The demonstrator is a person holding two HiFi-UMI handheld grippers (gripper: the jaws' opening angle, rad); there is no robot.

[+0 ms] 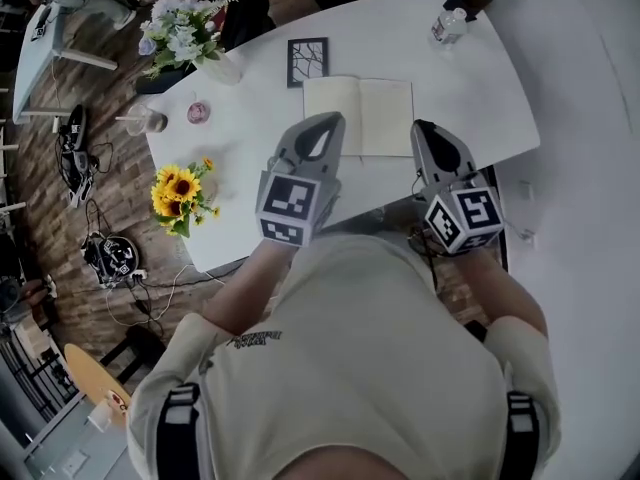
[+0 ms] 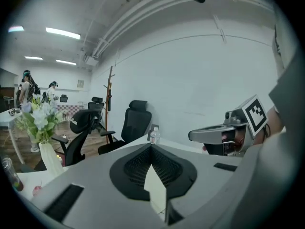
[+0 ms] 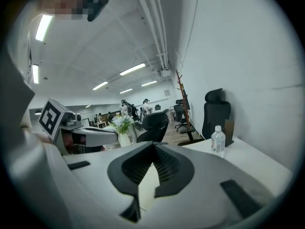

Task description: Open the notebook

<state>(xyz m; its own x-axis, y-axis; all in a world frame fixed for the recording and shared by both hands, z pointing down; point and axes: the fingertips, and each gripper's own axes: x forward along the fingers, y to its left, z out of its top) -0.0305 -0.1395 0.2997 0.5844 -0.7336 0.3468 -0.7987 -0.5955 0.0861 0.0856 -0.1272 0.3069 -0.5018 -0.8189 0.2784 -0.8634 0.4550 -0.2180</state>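
Notebook (image 1: 358, 115): lies open and flat on the white table (image 1: 480, 98), two pale blank pages up, spine fold running away from the person.
Place: middle of the table, closer to its near edge than its far one; a dark picture frame (image 1: 307, 61) sits just beyond its far left corner, and a water bottle (image 1: 448, 26) stands well apart towards the far right corner.
Task status: judged done, since both pages already face up.
Weight: looks light; a slim book with few leaves.
Stiffness: pages likely soft and bendable, covers probably a little firmer; it lies flat without springing shut.
Surface: matt paper, likely good to pinch; the smooth table may let the whole book slide when pushed.
Fragility: leaves could crease or tear if nipped hard or dragged.
Where to take hold: the free outer long edge of a page or cover, near a corner and well away from the spine; steady the opposite half with the other fingers.
Left gripper (image 1: 322, 120): fingers shut tip to tip, nothing between them, above the near edge, its tip over the notebook's near left corner in the head view.
Right gripper (image 1: 425, 128): fingers likewise pressed together and empty, beside the notebook's near right corner.
Contact: neither gripper appears to touch the notebook.
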